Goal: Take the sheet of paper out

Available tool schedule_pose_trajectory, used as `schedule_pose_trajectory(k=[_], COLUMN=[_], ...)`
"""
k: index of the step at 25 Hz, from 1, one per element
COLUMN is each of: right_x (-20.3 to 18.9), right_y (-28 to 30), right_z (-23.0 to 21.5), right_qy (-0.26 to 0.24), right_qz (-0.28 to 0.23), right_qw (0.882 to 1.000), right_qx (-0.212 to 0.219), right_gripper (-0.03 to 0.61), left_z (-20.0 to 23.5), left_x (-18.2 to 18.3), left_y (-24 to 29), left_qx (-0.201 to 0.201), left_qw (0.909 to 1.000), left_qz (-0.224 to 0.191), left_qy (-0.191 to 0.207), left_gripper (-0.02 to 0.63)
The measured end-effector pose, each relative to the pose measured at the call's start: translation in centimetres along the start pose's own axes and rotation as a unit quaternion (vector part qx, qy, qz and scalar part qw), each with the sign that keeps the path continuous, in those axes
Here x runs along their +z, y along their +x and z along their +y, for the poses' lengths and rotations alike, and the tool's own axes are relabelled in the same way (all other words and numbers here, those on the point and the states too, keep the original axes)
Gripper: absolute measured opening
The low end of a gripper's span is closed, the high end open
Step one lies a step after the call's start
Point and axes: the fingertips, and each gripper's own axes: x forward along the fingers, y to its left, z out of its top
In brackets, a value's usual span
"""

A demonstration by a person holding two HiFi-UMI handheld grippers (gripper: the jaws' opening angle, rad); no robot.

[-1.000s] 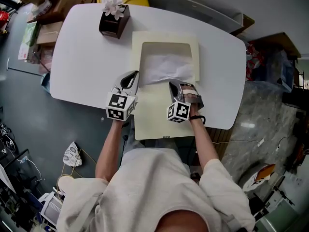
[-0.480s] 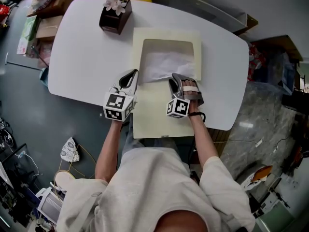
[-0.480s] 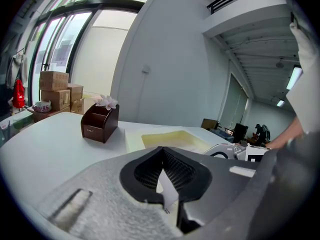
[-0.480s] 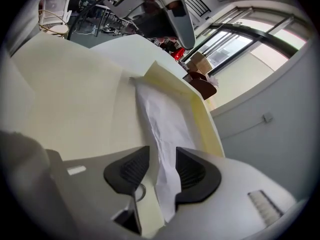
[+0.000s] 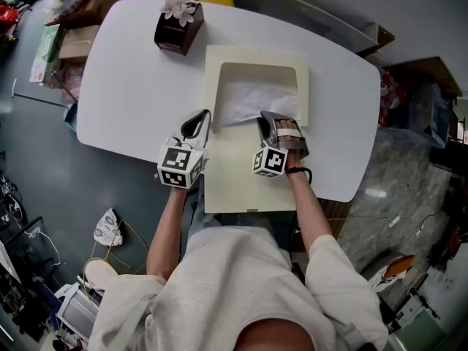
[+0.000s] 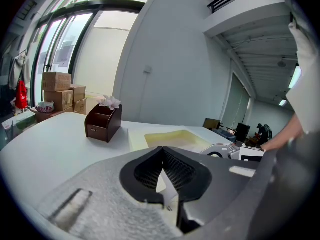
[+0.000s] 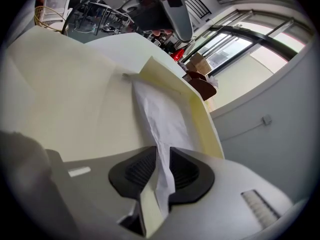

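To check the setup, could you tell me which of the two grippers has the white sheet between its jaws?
The right gripper: its closing jaws straddle the white sheet; the left gripper pinches the cream folder instead.

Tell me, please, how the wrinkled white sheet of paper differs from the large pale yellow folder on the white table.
The white sheet of paper is wrinkled; the large pale yellow folder is smooth and flat. The sheet is clearly smaller than the folder. The sheet runs between the closing jaws of the right gripper; the folder's left edge is held by the left gripper. Both are thin paper items on the white table.
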Motion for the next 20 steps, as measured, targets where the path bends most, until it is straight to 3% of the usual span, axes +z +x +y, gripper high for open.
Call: schedule_pose_trajectory(k=[5,20], right_x=[0.1,0.8], right_y=[0.3,-2.3], right_z=[0.7,-0.5], right_qy=[-0.004,0.044], right_qz=[-0.002,0.0], right_qw=[1.0,0.999], right_qx=[0.001,-0.014], right_gripper=[-0.015,-0.002], left_z=[0.4,-0.6], left_x=[-0.4,0.1], left_y=[-0.5,-1.1], left_qx=[0.005,-0.007], left_qw=[1.0,0.9999], left_qz=[0.003,-0.002], left_qy=[-0.002,0.008], left_gripper=[0.002,0.002])
